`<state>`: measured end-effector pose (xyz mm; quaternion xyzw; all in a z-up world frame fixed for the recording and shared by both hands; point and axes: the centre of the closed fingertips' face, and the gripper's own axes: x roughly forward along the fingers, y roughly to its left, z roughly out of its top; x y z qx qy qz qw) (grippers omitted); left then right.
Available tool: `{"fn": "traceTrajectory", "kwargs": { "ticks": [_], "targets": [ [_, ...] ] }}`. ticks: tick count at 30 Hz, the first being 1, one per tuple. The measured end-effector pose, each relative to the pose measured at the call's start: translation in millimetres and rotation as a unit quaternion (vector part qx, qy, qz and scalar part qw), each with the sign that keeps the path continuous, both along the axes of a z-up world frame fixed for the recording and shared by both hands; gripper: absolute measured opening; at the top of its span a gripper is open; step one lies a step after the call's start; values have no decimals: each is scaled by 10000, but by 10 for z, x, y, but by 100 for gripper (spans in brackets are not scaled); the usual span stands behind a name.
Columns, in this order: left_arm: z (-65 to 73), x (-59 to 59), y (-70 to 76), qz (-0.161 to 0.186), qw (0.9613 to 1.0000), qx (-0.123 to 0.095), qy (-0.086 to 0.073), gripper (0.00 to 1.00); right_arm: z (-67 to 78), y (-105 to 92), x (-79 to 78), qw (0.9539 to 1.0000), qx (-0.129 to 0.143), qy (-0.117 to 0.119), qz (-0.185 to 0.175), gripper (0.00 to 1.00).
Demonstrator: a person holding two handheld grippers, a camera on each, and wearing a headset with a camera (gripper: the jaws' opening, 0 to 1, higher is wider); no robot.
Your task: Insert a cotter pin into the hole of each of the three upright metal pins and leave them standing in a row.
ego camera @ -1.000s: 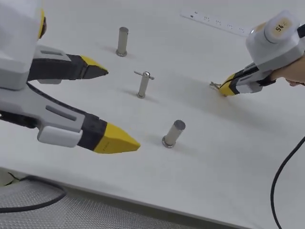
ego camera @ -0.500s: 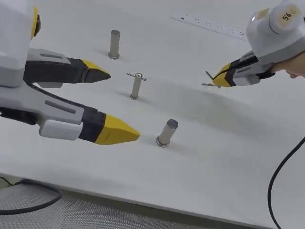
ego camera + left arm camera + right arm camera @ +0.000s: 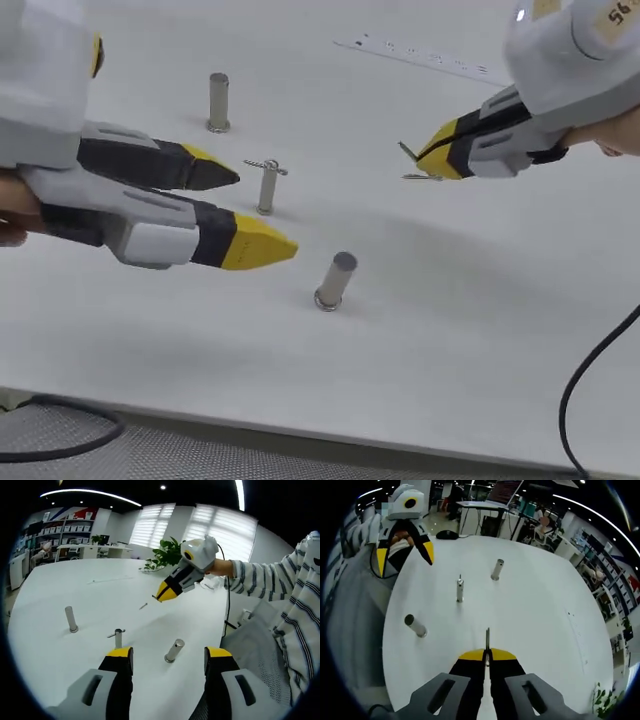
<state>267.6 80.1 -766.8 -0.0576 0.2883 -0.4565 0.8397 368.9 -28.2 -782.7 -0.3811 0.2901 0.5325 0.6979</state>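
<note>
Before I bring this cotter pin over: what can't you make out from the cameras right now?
Cross holes in the far pin and near pin: too small in all three views.
Whether the inserted cotter pin passes fully through the middle pin: too small, head view.
Gripped end of the held cotter pin: hidden in the shut jaws of the right gripper, right gripper view.

Bright, even light from ceiling strips (image 3: 90, 490) floods your white worktop (image 3: 480, 300); shadows fall soft, and your gripper views bend at the edges.
</note>
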Motion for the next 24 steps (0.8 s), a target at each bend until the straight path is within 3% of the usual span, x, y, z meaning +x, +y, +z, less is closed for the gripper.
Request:
{"fn": "traceTrajectory", "kwargs": {
  "ticks": [2,6,8,11,15,18,21,24],
  "targets": [
    [1,56,-30,-16,9999,29,-112,53,24,44,-50,10000,45,-37,49,3],
    [47,117,-130,-29,9998,-175,-47,47,80,162,-187,9997,156,-66,152,3],
    [88,158,-179,29,9994,-345,10,46,79,183,-177,9996,221,-66,183,3],
    [81,210,-222,200,9979,-506,348,47,63,249,-235,9992,246,-51,297,3],
    [89,287,-275,308,9975,-555,308,41,49,294,-284,9990,253,-22,380,3],
    [164,324,-367,432,9928,-1016,473,39,37,325,-316,9988,275,-6,412,3],
    [151,341,-399,473,9918,-1075,512,38,51,374,-390,9984,310,-7,469,3],
    [116,356,-435,509,9918,-1041,534,32,58,419,-465,9979,329,-97,555,3]
  ]
}}
